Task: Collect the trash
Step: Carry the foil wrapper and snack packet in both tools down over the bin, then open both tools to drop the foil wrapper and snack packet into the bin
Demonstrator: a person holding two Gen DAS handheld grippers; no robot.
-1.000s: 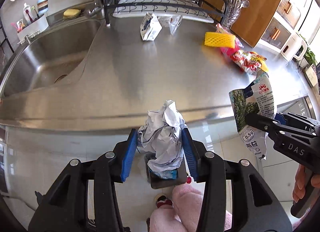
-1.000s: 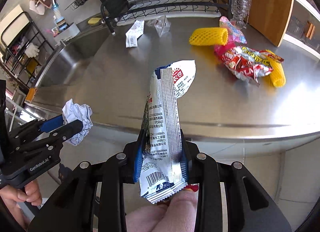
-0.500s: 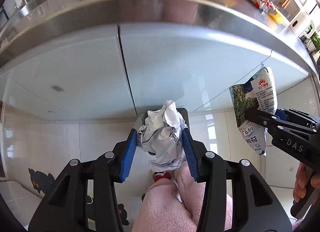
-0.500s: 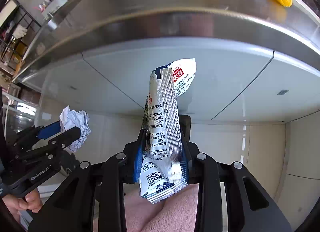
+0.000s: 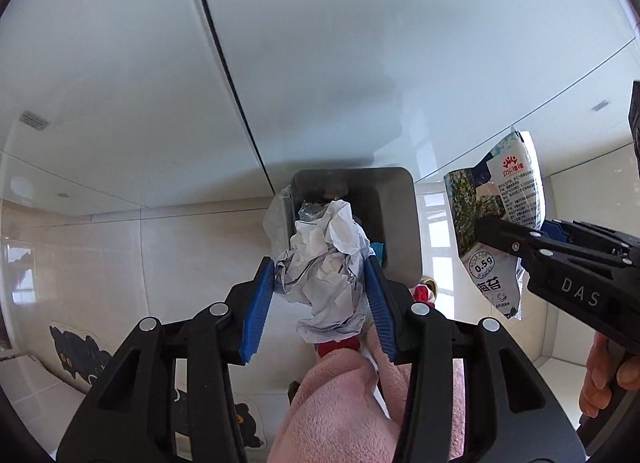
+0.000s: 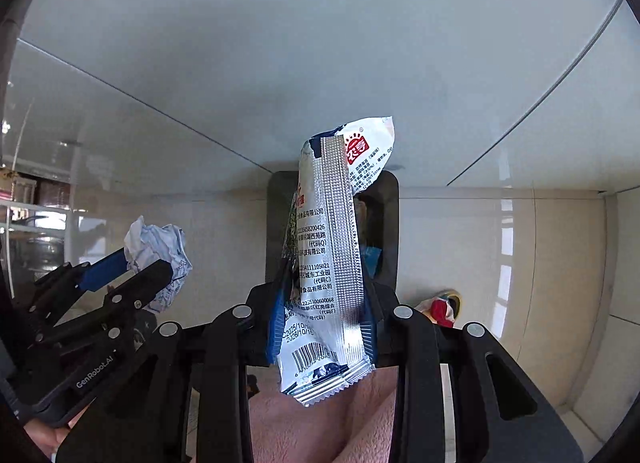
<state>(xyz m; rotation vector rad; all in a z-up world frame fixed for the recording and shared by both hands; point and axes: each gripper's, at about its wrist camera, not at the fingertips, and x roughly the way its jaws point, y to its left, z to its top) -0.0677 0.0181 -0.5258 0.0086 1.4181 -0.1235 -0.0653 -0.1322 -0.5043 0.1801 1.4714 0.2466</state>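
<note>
My left gripper (image 5: 320, 287) is shut on a crumpled ball of white paper (image 5: 326, 263) and points straight down over an open grey trash bin (image 5: 396, 215) on the floor. Inside the bin lie bits of clear plastic and something blue. My right gripper (image 6: 324, 303) is shut on a silver and blue snack wrapper (image 6: 332, 247), which stands up between the blue pads over the same bin (image 6: 386, 223). In the left wrist view the right gripper (image 5: 516, 247) with the wrapper (image 5: 496, 223) is at the right. In the right wrist view the left gripper (image 6: 132, 271) with the paper (image 6: 160, 247) is at the left.
White cabinet doors (image 5: 360, 43) rise just behind the bin. Pale floor tiles (image 5: 180, 263) surround it. A pink fleece-clad leg (image 5: 340, 403) and a foot in a red slipper (image 6: 440, 307) stand close beside the bin. A black cat floor mat (image 5: 80, 355) lies at the lower left.
Both grippers have dropped from countertop height down past the cabinet doors to just above the bin. The counter and its litter have left the view. Both grips are unchanged.
</note>
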